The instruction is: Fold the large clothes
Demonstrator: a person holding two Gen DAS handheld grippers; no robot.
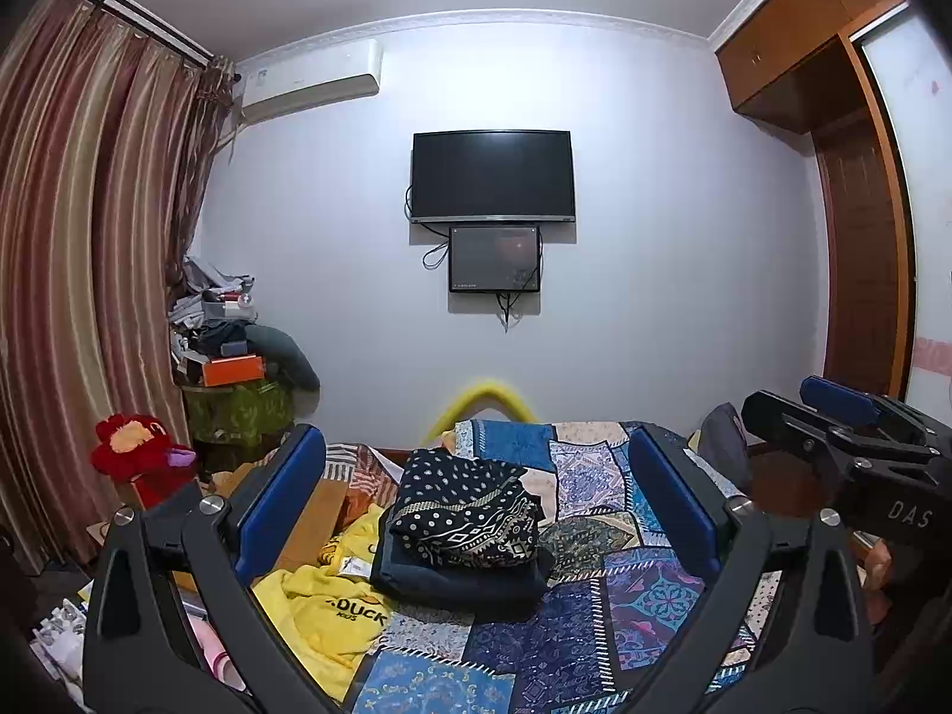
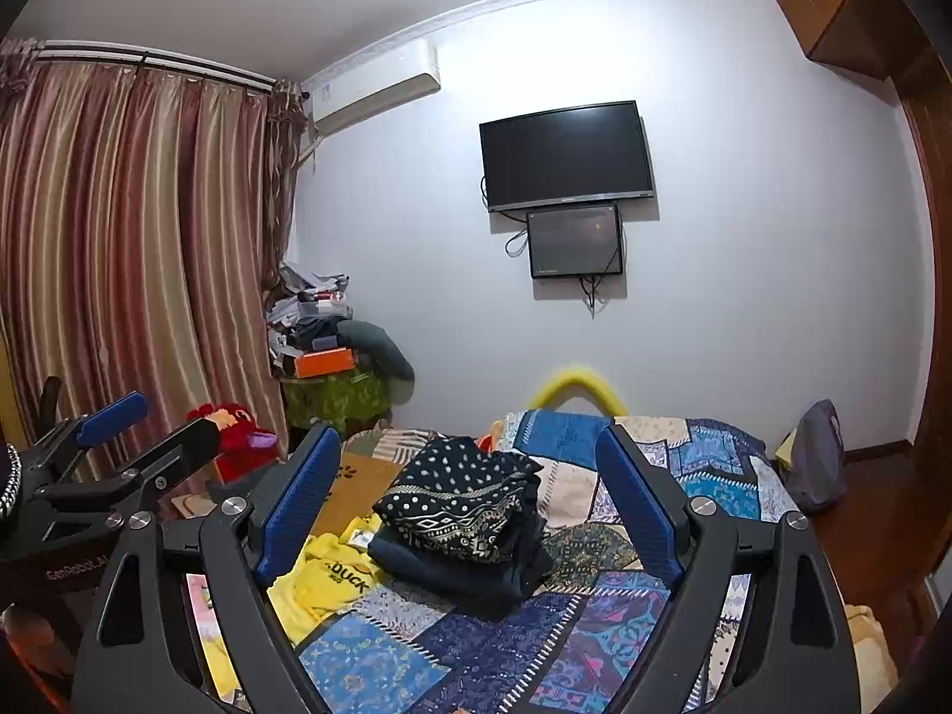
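Both grippers, left gripper [image 1: 476, 511] and right gripper [image 2: 476, 506], hover with fingers wide, holding nothing. Folded clothes [image 1: 470, 526] sit stacked mid-bed [image 1: 595, 642], a yellow shirt [image 1: 324, 613] beside them.

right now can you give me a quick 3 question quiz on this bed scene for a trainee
1. True or false: the left gripper is shut on cloth.
2. What lies on top of the dark folded garment? A) patterned black garment B) red plush toy C) orange box
3. Which garment lies unfolded beside the stack?

Key:
1. False; its jaws stand open, as do the right gripper's.
2. A, the patterned black garment.
3. The yellow shirt.
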